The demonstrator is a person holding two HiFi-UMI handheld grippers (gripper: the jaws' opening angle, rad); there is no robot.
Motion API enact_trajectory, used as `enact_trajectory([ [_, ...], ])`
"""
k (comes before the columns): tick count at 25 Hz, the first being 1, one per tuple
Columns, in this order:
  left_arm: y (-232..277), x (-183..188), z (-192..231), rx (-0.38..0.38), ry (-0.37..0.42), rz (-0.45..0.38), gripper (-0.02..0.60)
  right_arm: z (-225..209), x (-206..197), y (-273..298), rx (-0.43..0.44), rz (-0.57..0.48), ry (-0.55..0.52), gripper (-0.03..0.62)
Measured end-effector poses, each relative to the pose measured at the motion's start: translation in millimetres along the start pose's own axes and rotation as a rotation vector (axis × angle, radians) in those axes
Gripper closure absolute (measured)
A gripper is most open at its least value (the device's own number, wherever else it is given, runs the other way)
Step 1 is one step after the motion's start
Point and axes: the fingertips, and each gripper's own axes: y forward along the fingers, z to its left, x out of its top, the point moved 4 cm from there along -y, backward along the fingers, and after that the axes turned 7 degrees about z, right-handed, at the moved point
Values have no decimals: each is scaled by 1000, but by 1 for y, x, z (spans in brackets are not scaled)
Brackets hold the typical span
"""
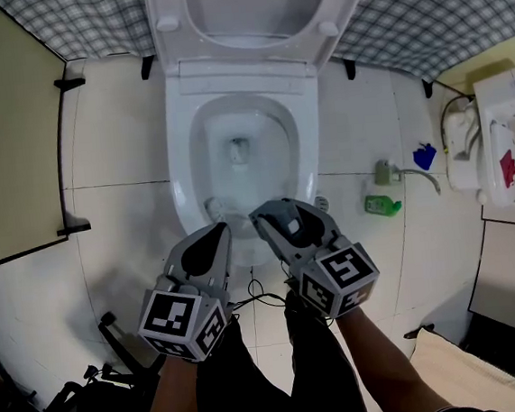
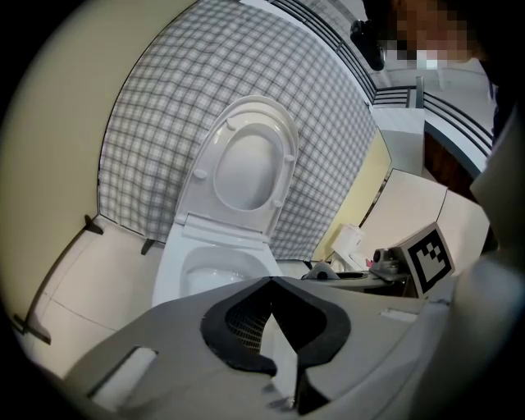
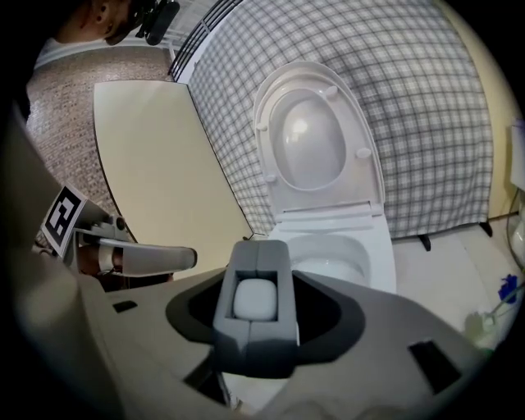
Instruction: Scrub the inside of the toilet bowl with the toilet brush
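1. The right gripper [image 1: 284,221] is closed on the brush [image 3: 254,340]. The brush is seen end-on, a grey block with a white oval part, and it fills the gap between the jaws.
2. Both are at the front rim of the bowl [image 1: 181,163], not down in the basin.
3. The left gripper [image 1: 213,236] is just beside them at the same rim, its jaws together and empty.

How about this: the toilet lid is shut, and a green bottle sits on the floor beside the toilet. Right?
Not quite: the lid is up, as the head view shows. A green bottle does sit on the floor beside the toilet.
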Motion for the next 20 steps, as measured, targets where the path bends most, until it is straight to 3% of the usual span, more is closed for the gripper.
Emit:
enact_trajectory([
  [5,-2,5,5,5,12,-4,572,-26,26,16,-72,-47,8,365],
  [15,-4,11,16,20,9,-8,572,-58,110,69,-185,-181,-121,365],
  [20,-3,15,19,12,9,-6,572,-60,129,81,-242,-256,-195,366],
])
